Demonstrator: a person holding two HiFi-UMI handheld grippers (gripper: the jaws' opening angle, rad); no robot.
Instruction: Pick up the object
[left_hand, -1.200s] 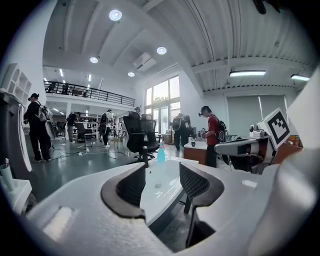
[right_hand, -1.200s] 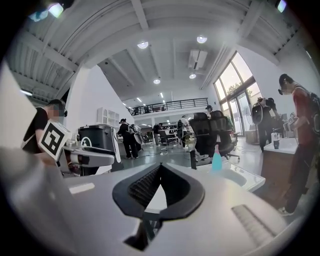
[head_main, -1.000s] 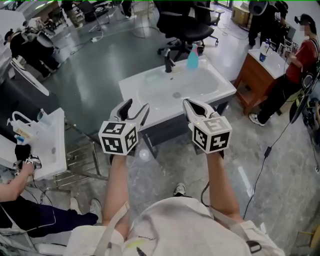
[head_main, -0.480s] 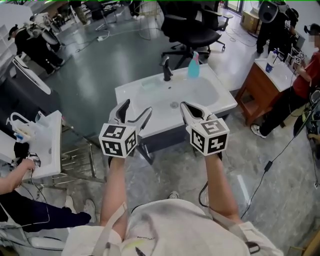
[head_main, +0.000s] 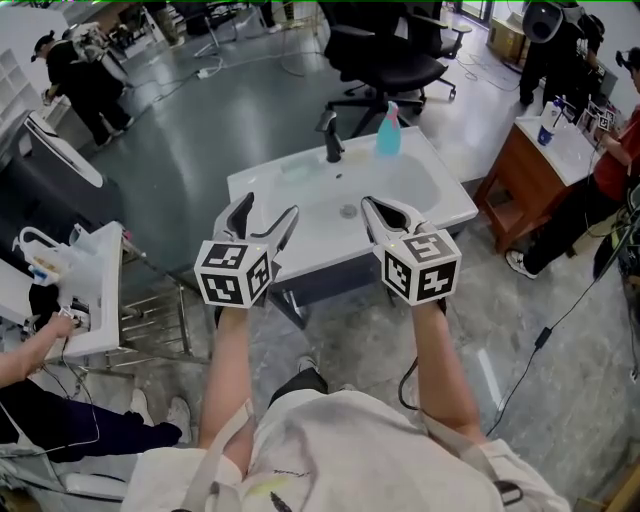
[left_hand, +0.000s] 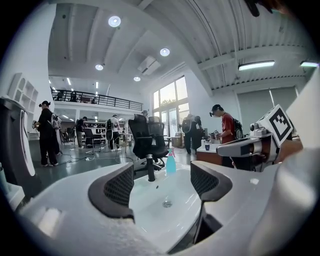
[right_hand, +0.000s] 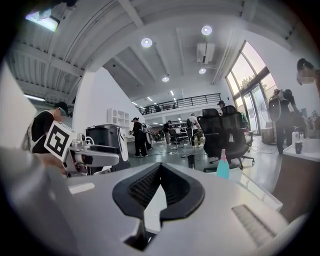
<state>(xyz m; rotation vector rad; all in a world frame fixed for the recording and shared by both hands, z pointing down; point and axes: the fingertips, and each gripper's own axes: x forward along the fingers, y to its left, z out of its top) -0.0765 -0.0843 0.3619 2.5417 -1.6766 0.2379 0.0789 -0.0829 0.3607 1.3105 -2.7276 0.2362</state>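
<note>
Head view, looking down: a person stands at the near edge of a white sink (head_main: 262, 188) and holds two grippers out over that edge. A blue spray bottle (head_main: 388, 132) stands upright on the sink's far rim, just right of a dark faucet (head_main: 331, 135). It is probably the object to pick up. Nothing touches it, and both grippers are well short of it.

The left gripper (head_main: 270, 208) has its jaws spread wide and empty. Its own view shows only the basin and drain between the pads, with the bottle far beyond. These jaws are clearly wider than a second ago, when they were only partly apart. The right gripper (head_main: 372, 205) is clenched, its pads meeting with nothing between them.

The sink also sits slightly lower in the head view than a second ago, so the person seems to be stepping toward it.

Judgement: the left gripper is readied for the grasp. The pick has not begun. A reach across the basin to the far rim remains.
</note>
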